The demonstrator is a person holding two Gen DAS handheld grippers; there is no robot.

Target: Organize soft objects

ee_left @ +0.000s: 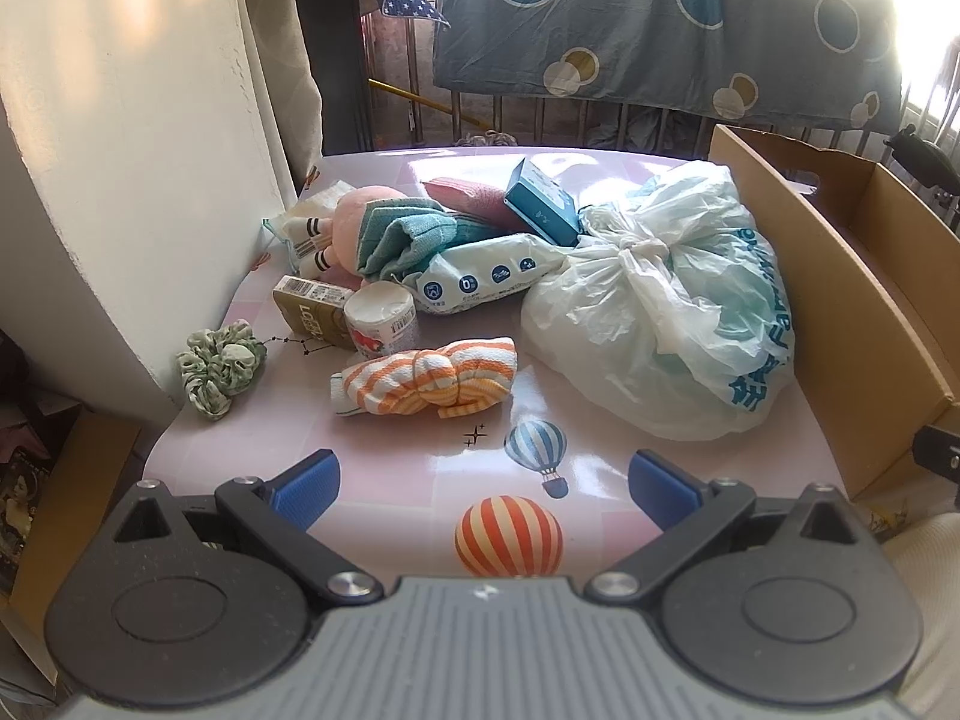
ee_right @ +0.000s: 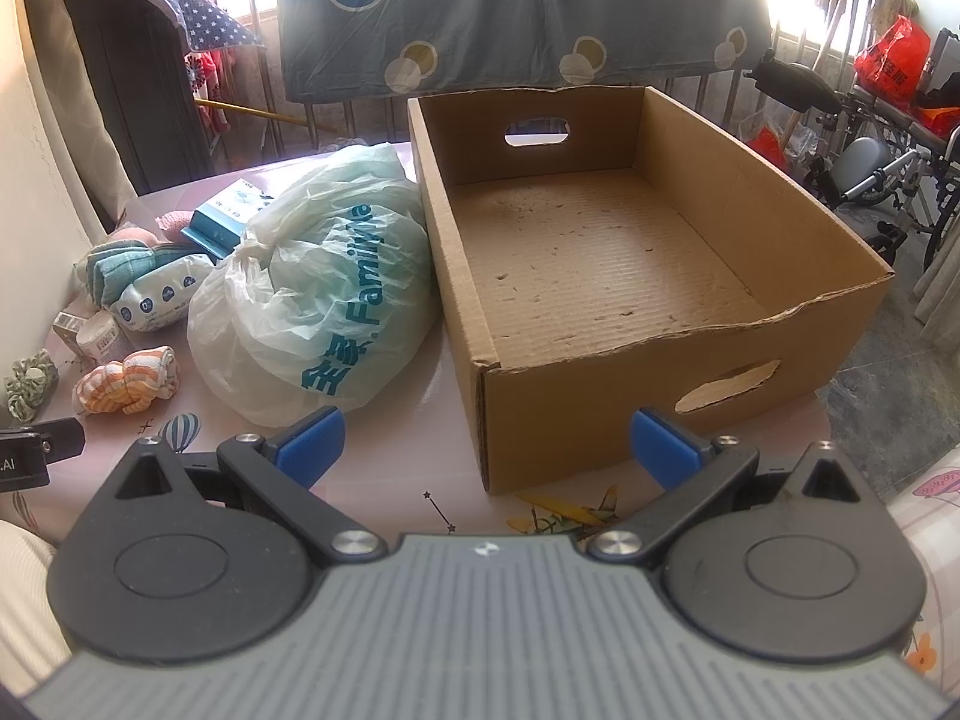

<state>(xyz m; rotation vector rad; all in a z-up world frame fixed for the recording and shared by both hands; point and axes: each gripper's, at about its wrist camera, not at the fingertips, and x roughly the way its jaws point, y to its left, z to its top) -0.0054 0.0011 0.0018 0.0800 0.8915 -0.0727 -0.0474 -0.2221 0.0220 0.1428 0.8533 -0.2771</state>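
We hold the left tool [ee_left: 485,483] wide open and empty above the near edge of the pink desk [ee_left: 384,468], over its printed hot-air balloons. Just ahead lies the knotted orange-striped cloth [ee_left: 429,381], with a green scrunchie [ee_left: 219,369] to its left by the wall. Behind them sit a brown carton [ee_left: 315,312] whose upside-down lettering we cannot make out, a white round tub [ee_left: 387,324], a wipes pack [ee_left: 480,276] showing a "0" icon, a teal towel [ee_left: 402,234], a pink plush [ee_left: 354,210] and a blue box [ee_left: 543,201]. The tied plastic bag [ee_right: 318,294] reads "FamilyMart" in teal beside Chinese characters. Our right tool [ee_right: 486,441], equally wide apart and empty, faces the empty cardboard box [ee_right: 606,414], which touches the bag.
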